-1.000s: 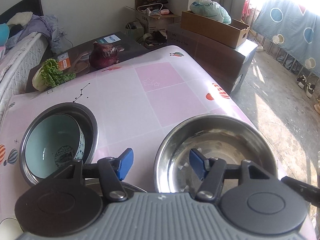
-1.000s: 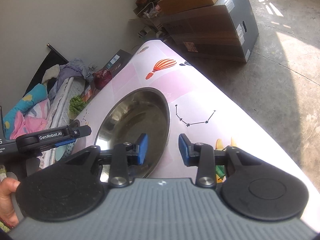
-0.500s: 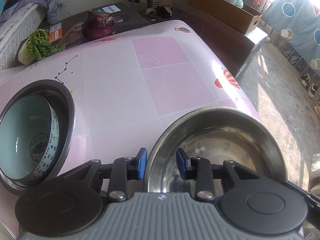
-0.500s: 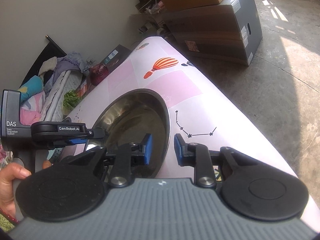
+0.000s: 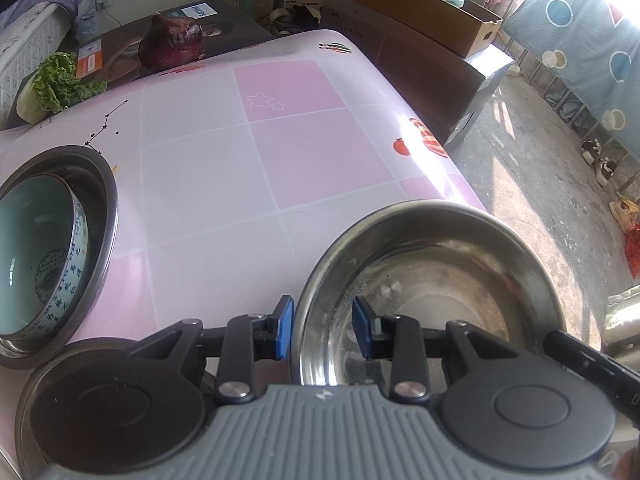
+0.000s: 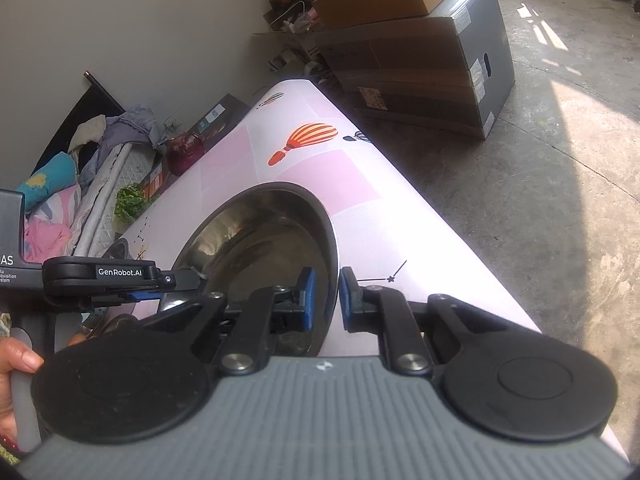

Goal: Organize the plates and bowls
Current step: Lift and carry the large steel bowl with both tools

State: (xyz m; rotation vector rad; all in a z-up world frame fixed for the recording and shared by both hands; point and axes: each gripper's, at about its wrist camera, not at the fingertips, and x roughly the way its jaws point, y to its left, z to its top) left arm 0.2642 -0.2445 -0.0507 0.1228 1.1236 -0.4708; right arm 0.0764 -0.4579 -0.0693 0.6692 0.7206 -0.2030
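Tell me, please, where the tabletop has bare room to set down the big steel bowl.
The widest bare patch is the pink middle of the table, bordered by the nested bowls, the big steel bowl and the red cabbage. The near edge is crowded: both tongs straddle that bowl's rim.

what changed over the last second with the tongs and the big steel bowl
Both tongs narrowed onto the steel bowl's rim: left tongs straddle its near-left edge, right tongs its right edge, neither visibly clamped. The ceramic bowl nested in the other steel bowl stayed put.
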